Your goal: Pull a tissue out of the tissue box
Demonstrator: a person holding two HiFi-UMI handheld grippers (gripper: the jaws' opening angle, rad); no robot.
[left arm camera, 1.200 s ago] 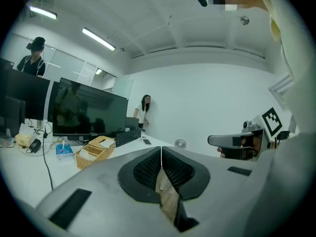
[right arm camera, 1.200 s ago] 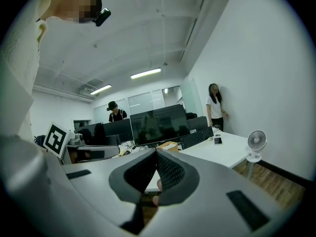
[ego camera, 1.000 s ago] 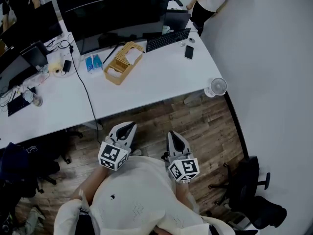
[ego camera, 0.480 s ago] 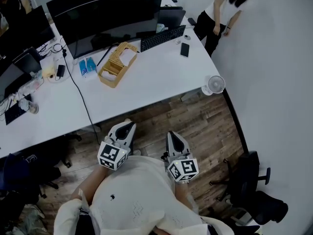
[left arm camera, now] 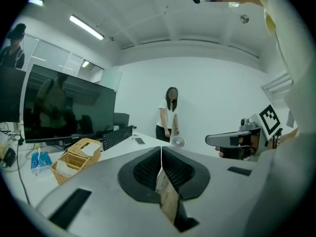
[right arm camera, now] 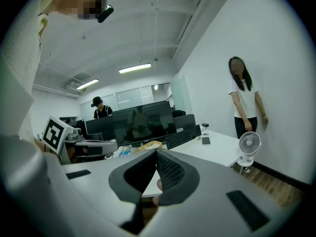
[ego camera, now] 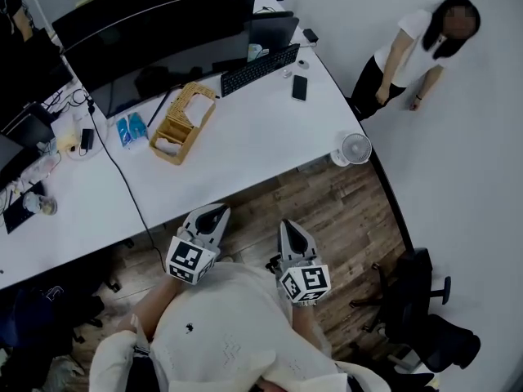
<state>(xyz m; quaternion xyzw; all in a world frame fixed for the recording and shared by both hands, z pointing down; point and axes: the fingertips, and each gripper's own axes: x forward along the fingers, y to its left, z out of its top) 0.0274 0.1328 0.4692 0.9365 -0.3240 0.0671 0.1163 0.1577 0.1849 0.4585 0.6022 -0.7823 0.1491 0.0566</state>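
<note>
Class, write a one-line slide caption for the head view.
Left gripper and right gripper, both shut, hover over the floor, short of the tissue box on the desk.

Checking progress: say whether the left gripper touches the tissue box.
No, the left gripper hangs over the floor, short of the desk and tissue box.

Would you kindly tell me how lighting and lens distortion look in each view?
Head view: even, soft light; the wide lens bows the desk edge. Left gripper view: black corners, a bright ceiling light, reflections in the monitor. Right gripper view: black corners too.
</note>
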